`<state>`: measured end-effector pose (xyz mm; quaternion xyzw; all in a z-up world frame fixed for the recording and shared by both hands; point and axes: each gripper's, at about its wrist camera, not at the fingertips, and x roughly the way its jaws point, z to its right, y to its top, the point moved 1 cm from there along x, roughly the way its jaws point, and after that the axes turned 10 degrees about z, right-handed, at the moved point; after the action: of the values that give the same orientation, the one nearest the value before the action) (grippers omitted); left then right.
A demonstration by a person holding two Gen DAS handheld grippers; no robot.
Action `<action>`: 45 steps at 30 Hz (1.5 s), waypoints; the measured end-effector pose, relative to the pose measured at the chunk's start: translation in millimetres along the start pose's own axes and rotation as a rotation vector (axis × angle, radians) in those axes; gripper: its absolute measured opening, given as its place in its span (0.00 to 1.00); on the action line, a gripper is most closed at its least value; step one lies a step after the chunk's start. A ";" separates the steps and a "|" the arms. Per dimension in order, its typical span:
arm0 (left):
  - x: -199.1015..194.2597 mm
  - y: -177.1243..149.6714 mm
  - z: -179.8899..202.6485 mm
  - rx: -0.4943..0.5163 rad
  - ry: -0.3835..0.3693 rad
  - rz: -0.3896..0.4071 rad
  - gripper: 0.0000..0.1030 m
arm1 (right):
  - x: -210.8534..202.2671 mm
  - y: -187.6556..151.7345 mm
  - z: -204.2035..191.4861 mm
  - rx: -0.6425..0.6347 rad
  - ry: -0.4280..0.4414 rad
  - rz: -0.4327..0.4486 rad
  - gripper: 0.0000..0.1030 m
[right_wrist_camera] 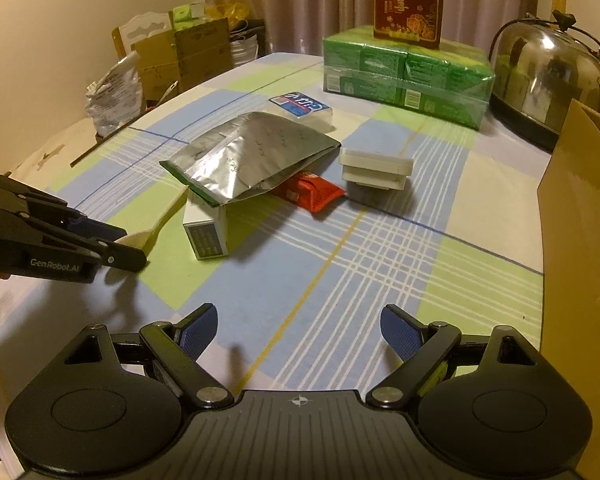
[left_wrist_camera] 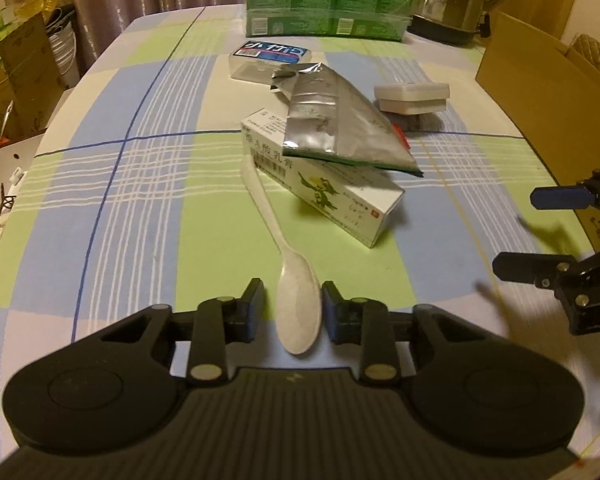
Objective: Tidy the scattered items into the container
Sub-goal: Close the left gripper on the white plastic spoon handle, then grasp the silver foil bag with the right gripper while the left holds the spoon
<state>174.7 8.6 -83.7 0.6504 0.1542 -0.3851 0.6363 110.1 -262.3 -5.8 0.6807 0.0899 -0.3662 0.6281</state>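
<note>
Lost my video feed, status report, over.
Left gripper shut on white spoon bowl. Right gripper open, empty. Spoon handle lies against the ointment box; cardboard box at right.

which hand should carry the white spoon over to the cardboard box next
Left. The left gripper is already closed around the white spoon at its bowl, while the right gripper hangs open with nothing between its fingers, nearer the cardboard box but not on any item.
</note>
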 end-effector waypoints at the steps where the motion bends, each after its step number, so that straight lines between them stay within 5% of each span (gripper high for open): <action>1: -0.5 0.3 -1.7 -0.006 -0.008 -0.001 0.09 | -0.3 0.0 -0.1 0.001 0.001 0.002 0.84; 14: -20.9 -5.9 -21.5 -0.034 -0.013 0.017 0.06 | -2.6 18.2 -9.3 0.057 0.028 0.063 0.84; 24: -25.4 -8.3 -37.6 -0.038 -0.011 0.039 0.06 | 33.5 72.7 -8.2 0.357 0.082 0.106 0.84; 45: 6.9 34.5 -68.2 0.021 -0.031 0.094 0.05 | 125.3 106.6 -5.4 0.509 -0.017 -0.091 0.84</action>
<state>223.9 66.2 -71.3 0.6577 0.1095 -0.3664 0.6490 264.0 -320.4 1.4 0.8090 0.0202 -0.4107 0.4201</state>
